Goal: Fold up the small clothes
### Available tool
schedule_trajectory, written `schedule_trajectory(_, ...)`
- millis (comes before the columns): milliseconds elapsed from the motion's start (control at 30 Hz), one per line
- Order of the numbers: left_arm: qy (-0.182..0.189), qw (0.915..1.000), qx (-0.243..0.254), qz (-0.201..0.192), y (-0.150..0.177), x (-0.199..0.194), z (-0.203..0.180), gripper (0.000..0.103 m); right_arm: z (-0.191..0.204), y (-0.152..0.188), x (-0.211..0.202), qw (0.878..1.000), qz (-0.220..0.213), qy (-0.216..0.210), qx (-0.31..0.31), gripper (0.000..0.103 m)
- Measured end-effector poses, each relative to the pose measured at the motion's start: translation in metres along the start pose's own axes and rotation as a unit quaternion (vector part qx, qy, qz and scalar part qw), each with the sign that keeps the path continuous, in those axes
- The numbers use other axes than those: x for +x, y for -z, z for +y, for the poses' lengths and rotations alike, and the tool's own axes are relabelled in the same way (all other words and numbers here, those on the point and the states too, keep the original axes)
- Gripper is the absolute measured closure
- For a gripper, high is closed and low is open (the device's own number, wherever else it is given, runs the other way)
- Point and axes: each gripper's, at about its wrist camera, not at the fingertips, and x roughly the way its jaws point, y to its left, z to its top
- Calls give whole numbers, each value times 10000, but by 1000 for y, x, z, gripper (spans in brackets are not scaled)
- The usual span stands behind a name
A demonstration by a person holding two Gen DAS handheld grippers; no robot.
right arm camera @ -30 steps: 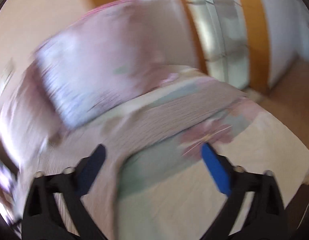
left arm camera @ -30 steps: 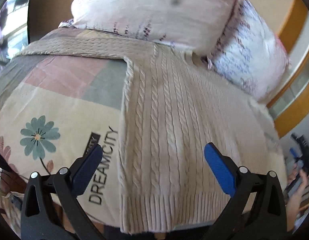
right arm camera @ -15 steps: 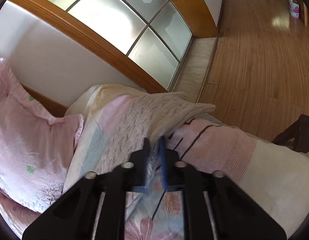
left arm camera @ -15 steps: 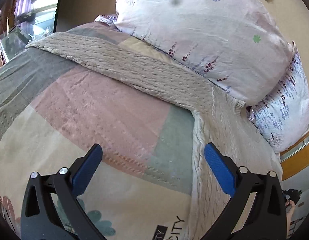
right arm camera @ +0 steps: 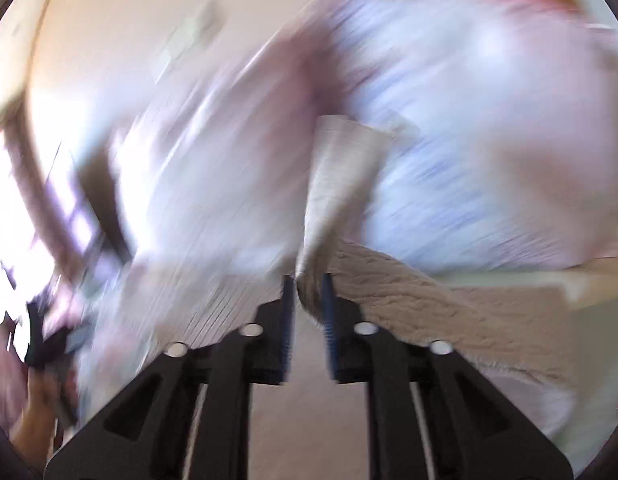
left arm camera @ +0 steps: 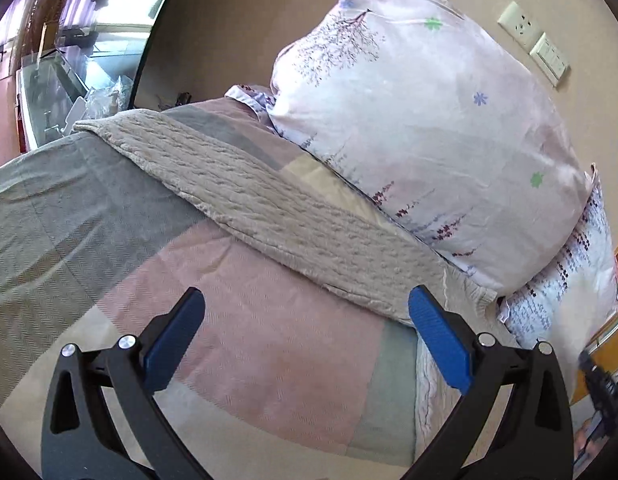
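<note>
the left gripper hangs wide apart above the patchwork bedspread, gripping nothing; the beige sweater lies ahead of its fingers beside the pillow. the right gripper pinches the sweater's sleeve between its fingers.

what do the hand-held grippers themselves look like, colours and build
Both match. The left hand-held gripper has black plastic fingers with triangular cut-outs, silver round bolts at the joints, and flat blue pads on the inner faces. The right hand-held gripper shows the same black frame, silver bolts and blue pads, edge-on here. No cables or markings show.
</note>
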Motion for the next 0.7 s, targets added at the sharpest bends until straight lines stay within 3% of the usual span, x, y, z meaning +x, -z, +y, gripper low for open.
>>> schedule_trajectory(33, -25, 10000, -33, 18, -3, 0, 3, 2, 19, 10, 22, 9990, 379, -185, -153, 58)
schedule_trajectory(100, -15, 9996, -280, 85, -11, 2, 17, 2, 32, 21, 38, 9978, 548, -314, -206, 56)
schedule_trajectory(133, 37, 9989, -452, 122, -16, 3, 24, 2, 29, 23, 36, 9980, 525, -321, -154, 55)
schedule_trajectory(233, 52, 9922, -1212, 273, -34, 13, 53, 3, -8, 15, 16, 9988, 237, -166, 404, 36)
schedule_trajectory(333, 42, 9842, -1757, 200, -53, 23, 74, 15, -44, 5, -11, 9971, 35, 127, 756, 33)
schedule_trajectory(467, -26, 9677, -2518, 68, -72, 33, 101, 34, -66, 21, -32, 9942, -108, 539, 920, 28)
schedule_trajectory(700, 78, 9453, -3261, -28, -100, 52, 140, 66, -81, 48, -48, 9902, -200, 688, 1199, 25)
